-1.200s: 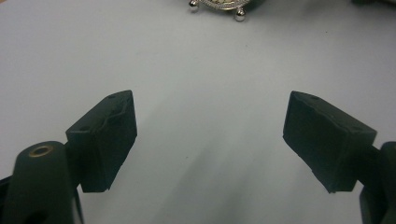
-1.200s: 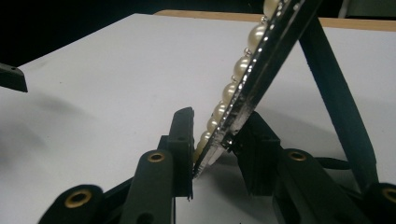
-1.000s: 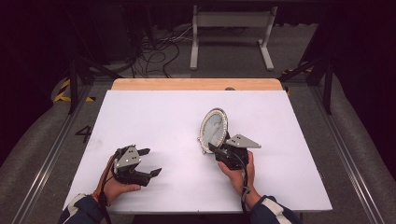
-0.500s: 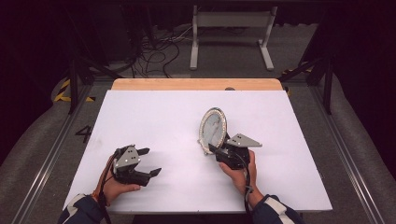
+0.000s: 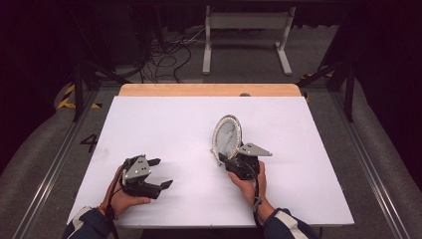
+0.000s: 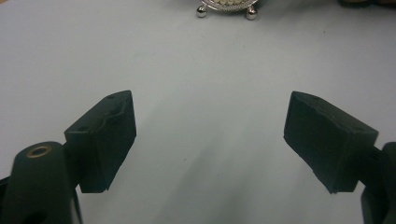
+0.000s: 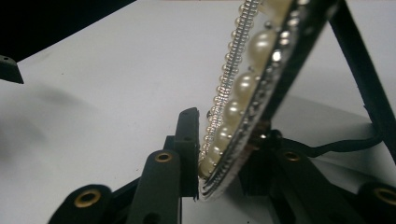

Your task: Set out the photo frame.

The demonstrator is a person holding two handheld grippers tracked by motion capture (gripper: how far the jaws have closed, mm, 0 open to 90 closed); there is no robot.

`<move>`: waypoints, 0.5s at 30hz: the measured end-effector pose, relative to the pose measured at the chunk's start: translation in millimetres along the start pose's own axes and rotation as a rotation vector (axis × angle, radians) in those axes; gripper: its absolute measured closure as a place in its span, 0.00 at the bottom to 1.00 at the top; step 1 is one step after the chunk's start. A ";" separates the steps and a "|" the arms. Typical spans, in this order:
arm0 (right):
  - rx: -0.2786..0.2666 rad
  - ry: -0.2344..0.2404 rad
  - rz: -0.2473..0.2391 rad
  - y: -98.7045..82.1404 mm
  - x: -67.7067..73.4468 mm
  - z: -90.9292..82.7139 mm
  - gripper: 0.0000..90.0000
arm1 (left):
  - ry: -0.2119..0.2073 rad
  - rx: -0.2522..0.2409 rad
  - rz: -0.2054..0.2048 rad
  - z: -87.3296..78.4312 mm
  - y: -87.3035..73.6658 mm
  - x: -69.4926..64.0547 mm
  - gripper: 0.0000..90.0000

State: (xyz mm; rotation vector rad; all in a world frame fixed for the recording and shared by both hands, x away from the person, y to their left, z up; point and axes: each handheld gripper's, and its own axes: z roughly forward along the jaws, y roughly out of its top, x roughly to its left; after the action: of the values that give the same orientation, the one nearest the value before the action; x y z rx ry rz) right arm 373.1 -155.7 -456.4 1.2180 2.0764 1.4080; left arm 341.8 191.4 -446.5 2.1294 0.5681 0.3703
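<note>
Since the earlier frames the oval frame (image 5: 227, 137) has tipped slightly more upright, and the right tongs (image 5: 222, 158) have just been closing on its lower rim. In the high view it stands mid-tabletop (image 5: 164, 124), long axis vertical, far nearer the right hand; the left tongs (image 5: 160, 173) rest well apart, to its left. The left gripper view shows those tongs released, with two ball feet (image 6: 201, 11) ahead. The right gripper view shows pearl beading (image 7: 243, 88) clenched between black pads.
</note>
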 end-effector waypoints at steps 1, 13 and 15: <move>0.002 0.005 0.004 0.1 -0.5 -0.2 0.81 | -0.001 0.001 0.001 0.3 0.0 0.1 0.20; 0.048 0.068 0.017 2.1 -9.5 -6.0 0.86 | -0.008 0.003 -0.002 0.8 -0.1 -0.1 0.19; 0.051 0.070 0.017 2.3 -9.9 -6.4 0.87 | -0.009 0.004 -0.002 1.0 -0.2 -0.1 0.19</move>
State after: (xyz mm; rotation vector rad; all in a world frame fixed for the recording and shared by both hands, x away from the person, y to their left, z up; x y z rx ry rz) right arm 375.4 -167.1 -453.3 1.2253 2.1664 1.4328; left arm 342.1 190.7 -447.3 2.1326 0.5667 0.3591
